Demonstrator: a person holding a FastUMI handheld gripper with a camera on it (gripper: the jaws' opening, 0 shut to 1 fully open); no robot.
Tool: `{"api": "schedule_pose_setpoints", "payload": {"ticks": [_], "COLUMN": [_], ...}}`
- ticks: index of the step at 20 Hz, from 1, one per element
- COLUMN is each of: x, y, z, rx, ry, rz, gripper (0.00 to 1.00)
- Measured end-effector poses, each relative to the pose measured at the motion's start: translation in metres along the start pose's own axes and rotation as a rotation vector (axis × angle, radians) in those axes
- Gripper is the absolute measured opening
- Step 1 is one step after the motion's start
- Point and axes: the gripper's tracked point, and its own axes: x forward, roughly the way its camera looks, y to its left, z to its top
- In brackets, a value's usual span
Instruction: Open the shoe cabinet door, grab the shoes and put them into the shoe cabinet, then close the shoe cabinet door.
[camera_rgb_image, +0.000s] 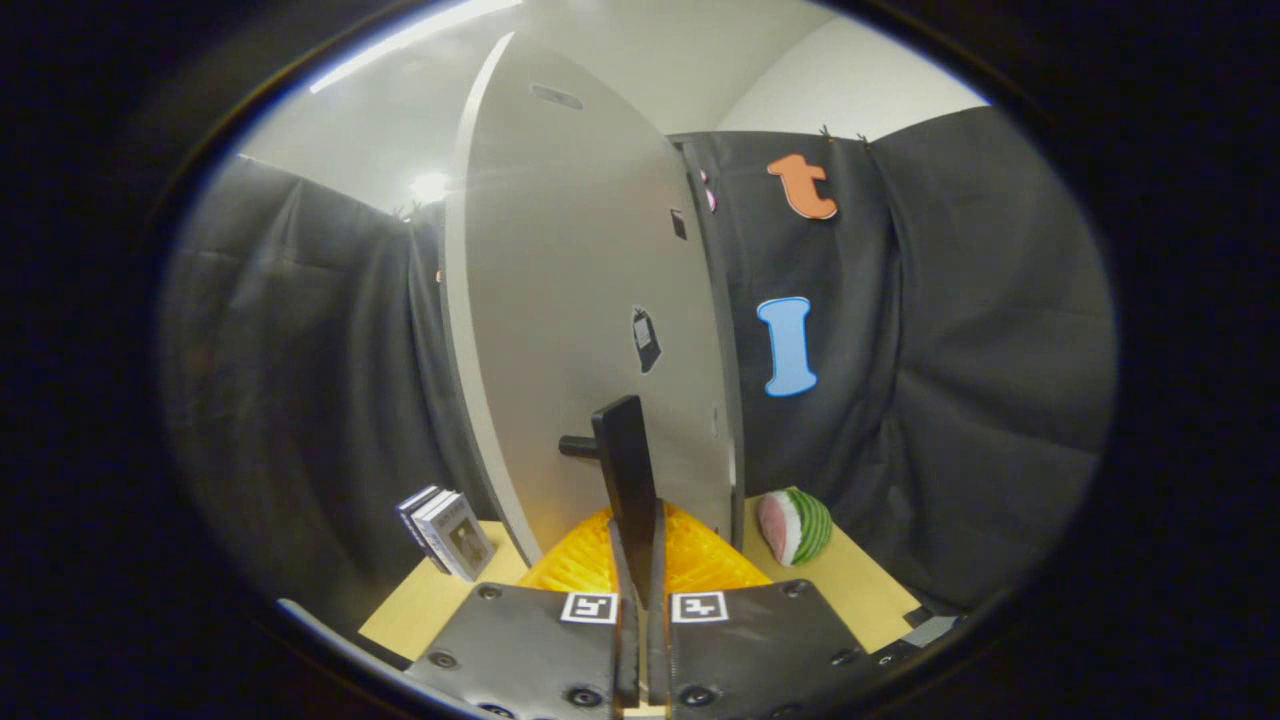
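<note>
The gripper (640, 545) has its fingers clenched on the dark, flat bar handle (625, 470) of the shoe cabinet door (570, 330), a smooth pale grey panel standing tall and seen nearly edge-on. Below the door, behind the fingers, lies something ribbed and bright orange (700, 560), mostly hidden. Right of the door, a watermelon-slice toy (795, 525) rests on the light wooden bench (850, 590). Left of the door stand a few leaning books (447, 530). Shoes and the cabinet's inside cannot be made out.
</note>
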Motion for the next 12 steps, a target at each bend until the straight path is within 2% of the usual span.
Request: {"api": "schedule_pose_setpoints", "payload": {"ticks": [3, 4, 11, 12], "x": [-0.004, 0.009, -0.005, -0.021], "y": [-0.013, -0.002, -0.045, -0.071], "z": [0.002, 0.001, 0.006, 0.01], "rx": [0.007, 0.01, 0.023, 0.021], "ry": [-0.005, -0.009, -0.029, -0.032], "rz": [-0.022, -0.034, -0.107, -0.115], "gripper": [0.05, 0.05, 0.04, 0.03]}}
